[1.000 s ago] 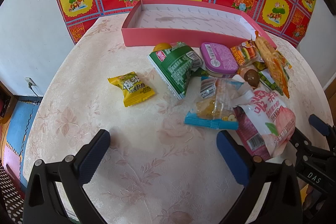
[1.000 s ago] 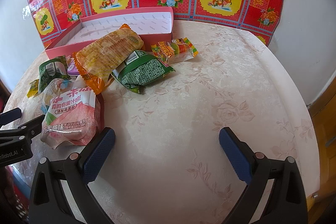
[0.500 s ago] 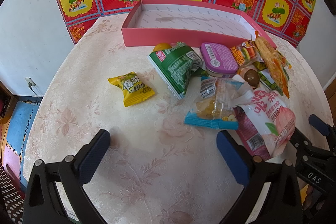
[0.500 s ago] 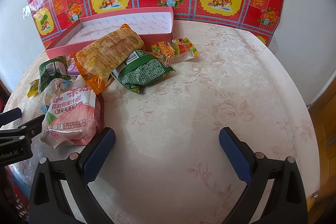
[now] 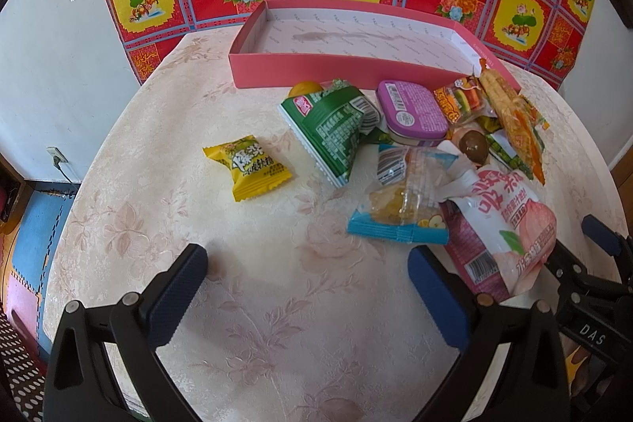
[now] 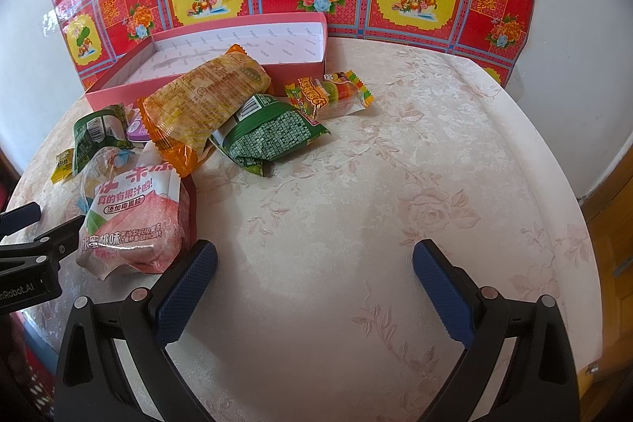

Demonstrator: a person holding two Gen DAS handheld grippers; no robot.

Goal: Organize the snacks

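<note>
So both grippers are just hanging over the table (image 5: 253,303) with nothing in them. The left gripper (image 5: 307,277) has its fingers spread wide apart, bare floral tablecloth between the blue pads. Same for the right gripper (image 6: 314,269), fingers wide and nothing between them.

From the left wrist view, the snacks sit ahead of the fingers. A yellow candy pack (image 5: 247,167) lies on its own ahead of the left finger, apart from the rest. Ahead and toward the right finger is the pile: a green pouch (image 5: 336,129), a purple tub (image 5: 411,109) just beside it, a clear bag with a blue edge (image 5: 403,204) close to the right fingertip, and a pink peach bag (image 5: 510,224) just outside the right finger. A brown round candy (image 5: 472,147) sits behind the peach bag. Beyond all that is the pink box (image 5: 316,70), open, with no snacks inside.

From the right wrist view, the pile is off past the left finger. The peach bag (image 6: 134,216) is nearly touching that fingertip. Further ahead, an orange wafer pack (image 6: 205,101) leans on a green checkered bag (image 6: 273,133), with a rainbow gummy pack (image 6: 328,91) beside them, right in front of the pink box (image 6: 300,68).
</note>
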